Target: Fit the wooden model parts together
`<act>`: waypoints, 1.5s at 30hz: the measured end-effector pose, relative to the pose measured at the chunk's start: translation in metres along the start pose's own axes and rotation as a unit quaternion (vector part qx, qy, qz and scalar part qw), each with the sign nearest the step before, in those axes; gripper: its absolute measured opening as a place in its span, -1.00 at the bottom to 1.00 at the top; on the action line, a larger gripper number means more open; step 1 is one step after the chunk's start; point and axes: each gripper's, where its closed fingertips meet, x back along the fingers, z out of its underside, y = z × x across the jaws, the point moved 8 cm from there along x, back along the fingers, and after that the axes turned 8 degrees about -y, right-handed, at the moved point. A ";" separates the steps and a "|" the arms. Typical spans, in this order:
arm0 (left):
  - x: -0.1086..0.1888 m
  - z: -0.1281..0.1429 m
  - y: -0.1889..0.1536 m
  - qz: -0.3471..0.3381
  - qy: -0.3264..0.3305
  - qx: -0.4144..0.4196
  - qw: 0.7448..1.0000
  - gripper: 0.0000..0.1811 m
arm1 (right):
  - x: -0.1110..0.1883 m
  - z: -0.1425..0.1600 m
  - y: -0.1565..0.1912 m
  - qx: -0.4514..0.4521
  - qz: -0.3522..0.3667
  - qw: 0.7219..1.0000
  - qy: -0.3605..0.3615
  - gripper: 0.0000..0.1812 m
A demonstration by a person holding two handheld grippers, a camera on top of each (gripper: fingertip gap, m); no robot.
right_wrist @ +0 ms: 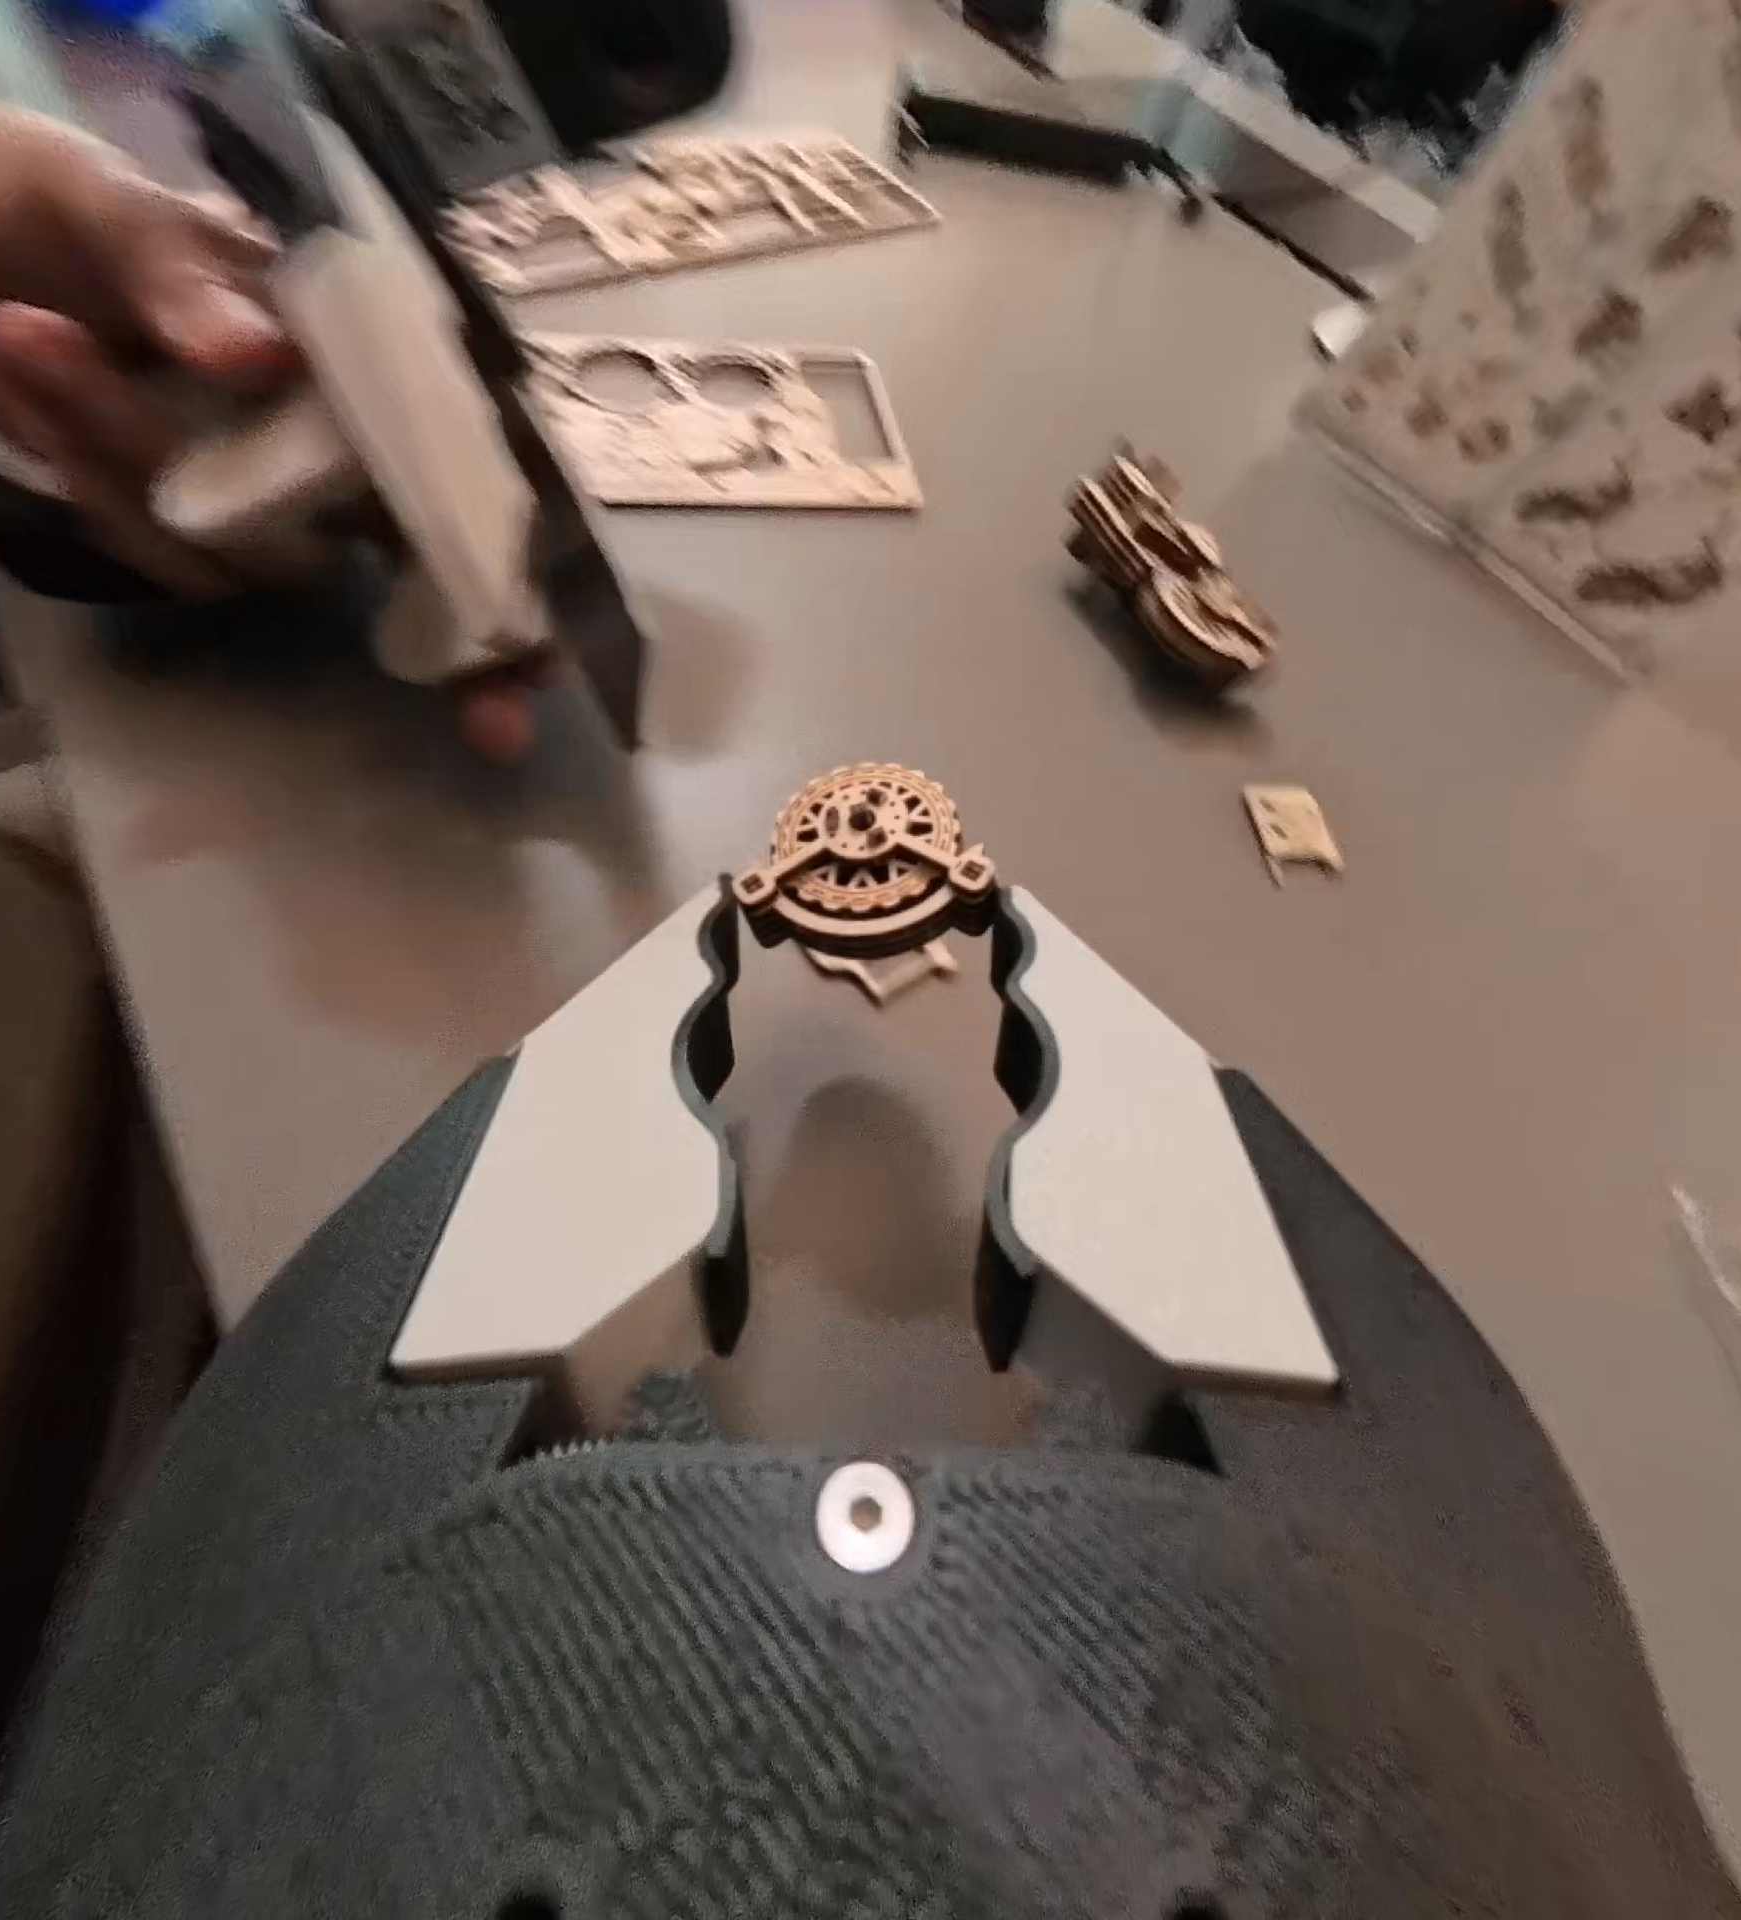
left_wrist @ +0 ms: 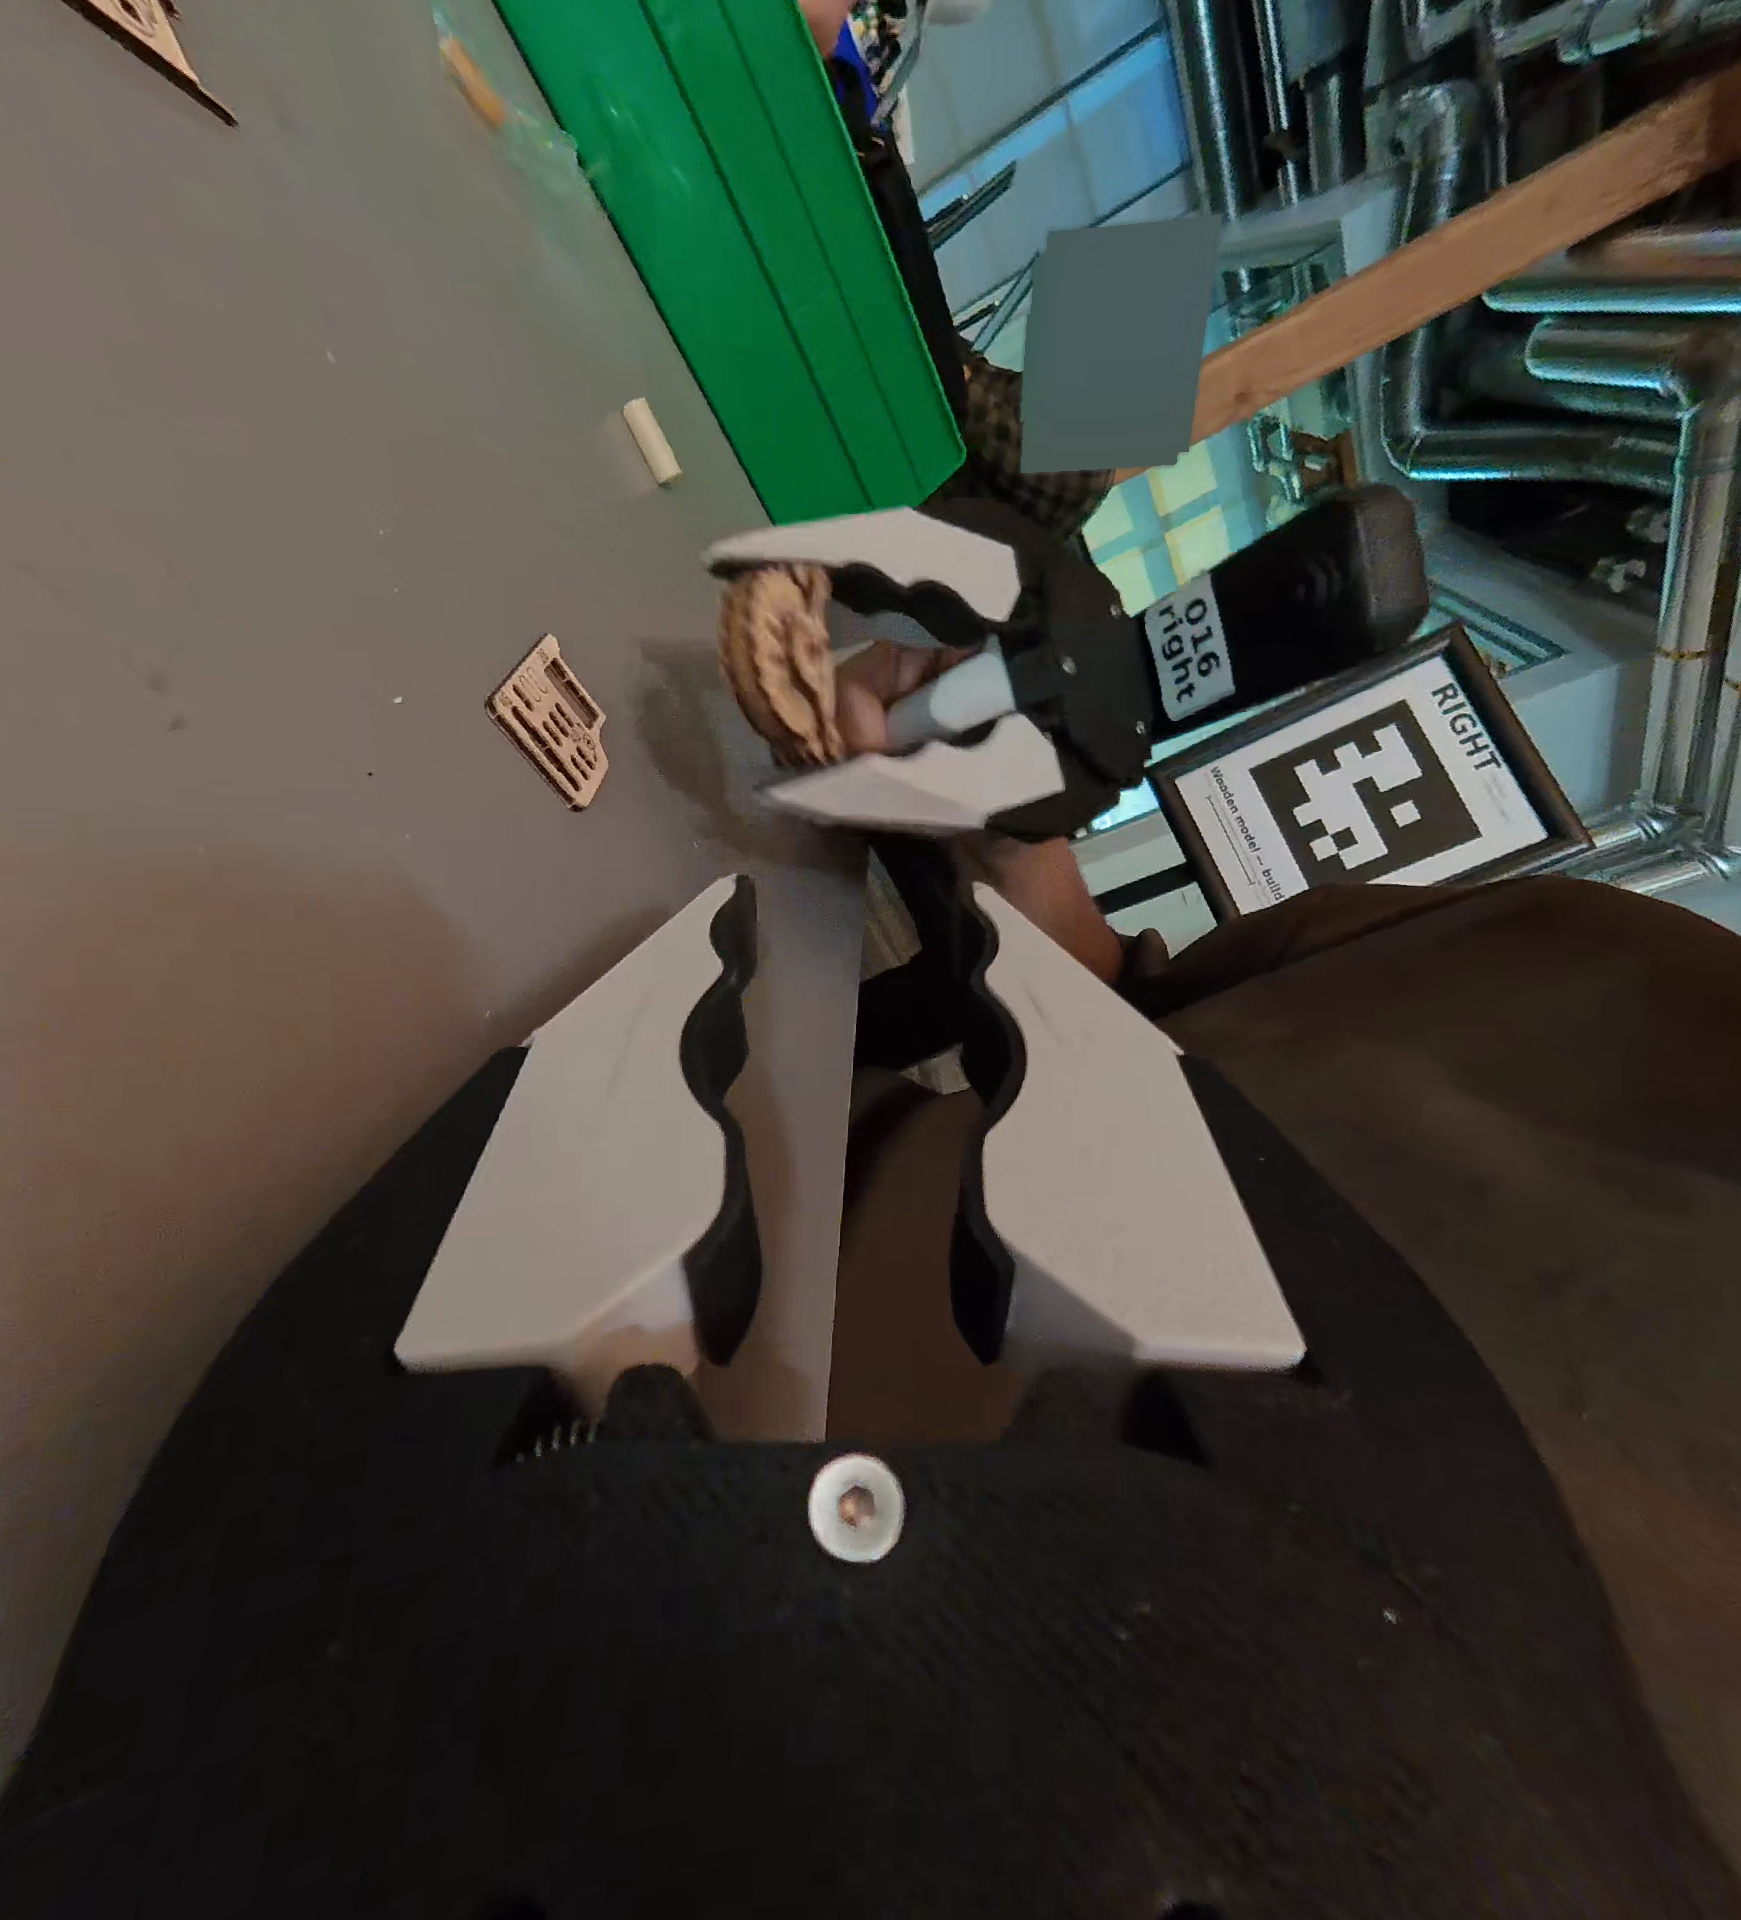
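Wooden gear assembly (right_wrist: pixel 864 881) sat pinched between your right gripper (right_wrist: pixel 866 914) fingertips, lifted clear above the grey table (right_wrist: pixel 1053 987). Your left gripper (left_wrist: pixel 850 904) was partly spread and held nothing, tilted beside it. You did best, I judge, to keep the gears level and squeeze lightly, since the thin layers could shift. A small flat wooden piece (right_wrist: pixel 1292 831) lay to the right, a stacked gear cluster (right_wrist: pixel 1172 571) farther off, and cut-out sheets (right_wrist: pixel 741 431) at the far left; nothing blocked you.
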 end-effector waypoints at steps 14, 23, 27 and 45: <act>-0.001 0.000 -0.002 0.017 -0.006 0.007 1.000 -0.63 | 0.019 0.038 -0.068 -0.127 0.222 0.959 0.119 -0.48; -0.001 0.000 -0.002 0.018 -0.007 0.006 1.000 -0.65 | 0.019 0.041 -0.071 -0.135 0.224 0.957 0.124 -0.46; -0.002 0.000 -0.002 0.018 -0.005 0.003 1.000 -0.65 | 0.018 0.040 -0.069 -0.129 0.222 0.958 0.124 -0.39; -0.005 0.003 -0.005 0.013 0.009 -0.032 0.999 -0.62 | 0.019 0.015 -0.059 -0.139 0.192 0.971 0.020 -0.33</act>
